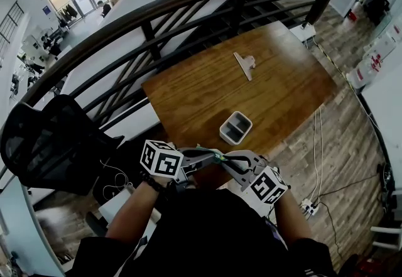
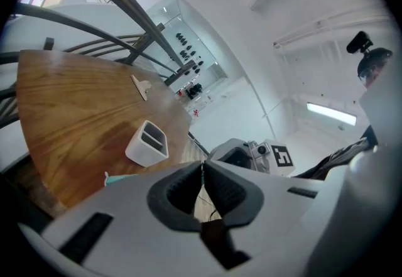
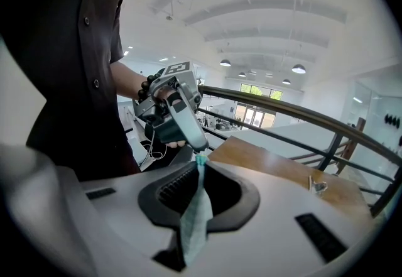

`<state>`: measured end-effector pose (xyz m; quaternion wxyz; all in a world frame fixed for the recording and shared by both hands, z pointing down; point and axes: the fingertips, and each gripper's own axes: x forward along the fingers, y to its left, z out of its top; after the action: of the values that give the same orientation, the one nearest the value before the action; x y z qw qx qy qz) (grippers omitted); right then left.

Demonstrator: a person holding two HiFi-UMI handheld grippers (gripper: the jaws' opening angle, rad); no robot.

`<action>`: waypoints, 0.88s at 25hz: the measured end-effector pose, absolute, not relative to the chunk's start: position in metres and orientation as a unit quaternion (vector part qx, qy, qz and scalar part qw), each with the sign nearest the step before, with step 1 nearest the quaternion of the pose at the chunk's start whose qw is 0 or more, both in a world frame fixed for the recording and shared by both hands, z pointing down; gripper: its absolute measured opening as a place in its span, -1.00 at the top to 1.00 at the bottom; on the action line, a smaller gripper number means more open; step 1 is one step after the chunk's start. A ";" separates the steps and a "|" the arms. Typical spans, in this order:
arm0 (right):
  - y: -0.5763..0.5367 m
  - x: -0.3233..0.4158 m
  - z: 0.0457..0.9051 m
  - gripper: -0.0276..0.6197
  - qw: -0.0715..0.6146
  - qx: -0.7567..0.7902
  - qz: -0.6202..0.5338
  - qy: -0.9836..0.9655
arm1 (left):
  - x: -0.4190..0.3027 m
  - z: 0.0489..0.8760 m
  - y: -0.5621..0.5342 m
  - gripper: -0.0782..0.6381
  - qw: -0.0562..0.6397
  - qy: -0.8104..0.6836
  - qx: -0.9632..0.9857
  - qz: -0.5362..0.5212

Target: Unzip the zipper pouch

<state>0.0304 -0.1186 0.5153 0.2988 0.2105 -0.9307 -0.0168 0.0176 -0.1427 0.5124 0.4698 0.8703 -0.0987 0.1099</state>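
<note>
Both tongs are up close to my chest, over the near edge of the wooden table point(image 1: 264, 90), tips meeting nose to nose. The right gripper point(image 3: 200, 169) is clamped flat on the zipper pouch point(image 3: 193, 222); the teal fabric runs lengthwise between the pads and hangs down the throat. That is my anchor: the body has to be pinned or the whole pouch just trails after the slider. The left gripper point(image 2: 202, 169) has its pads pressed together with only a thin teal sliver showing between them. Seen from the right gripper view, its tips sit on the pouch's top end. I take that bit to be the zipper pull, though it is too small to be sure. The pouch is held in the air, touching nothing on the table, which leaves room to draw the two tongs apart along the zipper line. No opening shows, so I judge the unzipping not yet begun. The risk is that the small tab slips out of the left pads under tension. A white divided tray point(image 1: 235, 127) and a pale clip point(image 1: 245, 65) sit further out on the table, well clear.
</note>
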 end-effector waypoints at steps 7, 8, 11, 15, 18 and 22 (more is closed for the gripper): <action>-0.118 0.030 0.515 0.83 0.300 0.216 -0.018 -0.929 | 0.017 0.512 -0.143 0.72 0.458 -0.117 0.872 0.124; -0.118 0.030 0.517 0.83 0.304 0.217 -0.019 -0.927 | 0.016 0.514 -0.143 0.72 0.443 -0.128 0.876 0.137; -0.119 0.030 0.516 0.83 0.304 0.225 -0.019 -0.926 | 0.011 0.521 -0.147 0.73 0.381 -0.172 0.888 0.191; -0.119 0.033 0.508 0.83 0.283 0.227 -0.004 -0.932 | 0.004 0.518 -0.152 0.74 0.369 -0.172 0.893 0.189; -0.119 0.033 0.509 0.83 0.283 0.227 -0.008 -0.932 | 0.004 0.517 -0.153 0.74 0.371 -0.175 0.893 0.184; -0.122 0.034 0.508 0.83 0.282 0.234 -0.015 -0.930 | 0.002 0.521 -0.157 0.73 0.353 -0.195 0.894 0.196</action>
<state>0.0340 -0.1217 0.5082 0.2819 0.2337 -0.9304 -0.0153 0.0019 -0.1569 0.5210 0.3527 0.8942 -0.1946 0.1956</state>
